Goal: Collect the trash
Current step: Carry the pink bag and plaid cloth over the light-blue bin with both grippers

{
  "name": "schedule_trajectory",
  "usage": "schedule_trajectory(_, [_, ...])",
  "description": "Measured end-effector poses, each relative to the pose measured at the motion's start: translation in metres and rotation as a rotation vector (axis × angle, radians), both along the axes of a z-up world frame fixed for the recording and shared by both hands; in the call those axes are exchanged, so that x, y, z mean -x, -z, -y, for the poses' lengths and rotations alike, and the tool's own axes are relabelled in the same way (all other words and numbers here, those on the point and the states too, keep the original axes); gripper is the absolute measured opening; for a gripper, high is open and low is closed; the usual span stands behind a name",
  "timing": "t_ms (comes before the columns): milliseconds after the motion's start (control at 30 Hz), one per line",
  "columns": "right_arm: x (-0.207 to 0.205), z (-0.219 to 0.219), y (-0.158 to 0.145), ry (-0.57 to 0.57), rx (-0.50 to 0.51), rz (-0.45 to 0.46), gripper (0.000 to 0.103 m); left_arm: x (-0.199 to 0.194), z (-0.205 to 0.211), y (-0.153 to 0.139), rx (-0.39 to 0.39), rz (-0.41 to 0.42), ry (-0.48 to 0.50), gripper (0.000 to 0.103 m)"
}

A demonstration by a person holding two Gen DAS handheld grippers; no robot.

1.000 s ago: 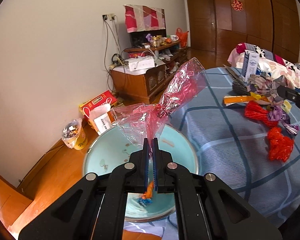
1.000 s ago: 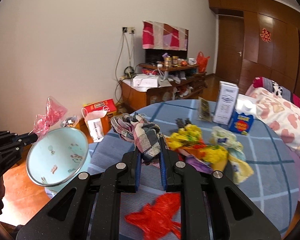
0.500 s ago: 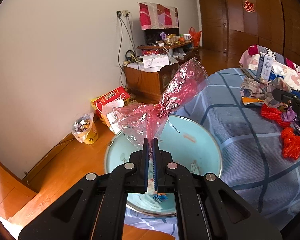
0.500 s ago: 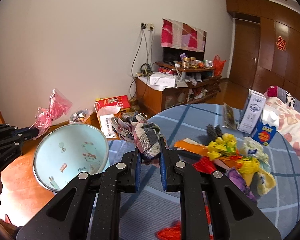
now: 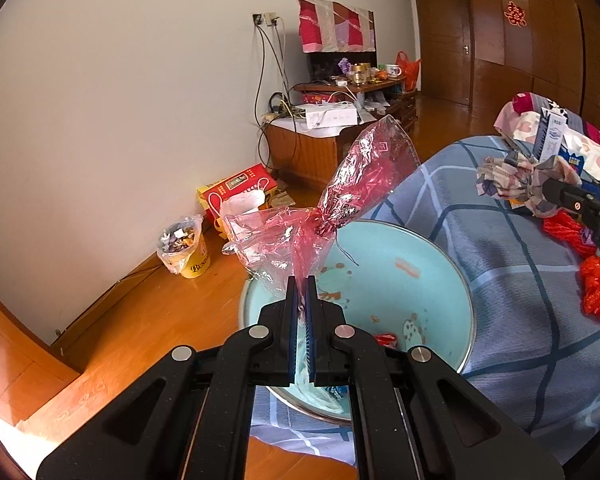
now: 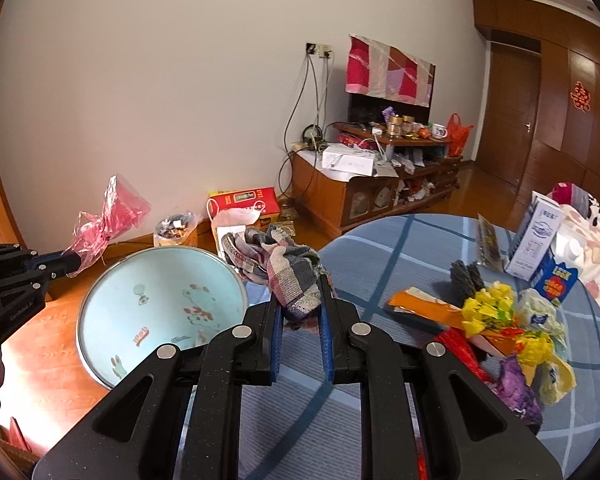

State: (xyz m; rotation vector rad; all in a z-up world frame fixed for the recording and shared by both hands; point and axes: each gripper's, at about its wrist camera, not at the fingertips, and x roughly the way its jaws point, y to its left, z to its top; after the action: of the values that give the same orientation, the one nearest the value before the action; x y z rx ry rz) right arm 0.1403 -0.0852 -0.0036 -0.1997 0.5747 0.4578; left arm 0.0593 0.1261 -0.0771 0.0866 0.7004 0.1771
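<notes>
1. Left wrist view: the left gripper (image 5: pixel 302 292) sits at lower centre, its jaws pressed together on the twisted neck of a pink cellophane wrapper (image 5: pixel 340 204), which fans up toward the middle of the frame.
2. Beneath the wrapper, at centre and lower centre, a light-blue basin (image 5: pixel 420 280) rests at the edge of a blue checked tablecloth (image 5: pixel 512 320); small scraps lie inside it.
3. At the right edge the right gripper (image 5: pixel 548 190) shows, pinching a plaid cloth (image 5: pixel 508 178). Red shredded trash (image 5: pixel 598 288) lies on the tablecloth below it.
4. At left, on the wooden floor by the wall, stands a yellow cup lined with a plastic bag (image 5: pixel 182 246).
5. Right wrist view: the right gripper (image 6: pixel 300 304) at lower centre has its jaws clamped on the plaid cloth (image 6: pixel 288 268), which bunches up above the fingertips.
6. The basin (image 6: pixel 112 292) lies at centre left, tilted toward the camera.
7. At the left edge the left gripper (image 6: pixel 74 262) holds the pink wrapper (image 6: pixel 108 216) above the basin's far rim.
8. At right, yellow, orange and purple wrappers (image 6: pixel 496 320) are heaped on the tablecloth (image 6: pixel 380 256), with a white carton (image 6: pixel 534 236) behind them.
</notes>
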Motion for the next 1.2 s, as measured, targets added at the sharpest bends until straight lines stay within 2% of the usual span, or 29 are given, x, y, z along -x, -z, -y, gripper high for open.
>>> schedule_trajectory(600, [-0.002, -0.029, 0.006, -0.06, 0.031, -0.008, 0.017, -0.001, -0.017, 0.003, 0.012, -0.015, -0.052, 0.003])
schedule_trajectory(1200, [0.0, -0.045, 0.01, -0.098, 0.051, -0.017, 0.017, -0.002, -0.019, 0.004, 0.021, -0.02, -0.058, 0.003])
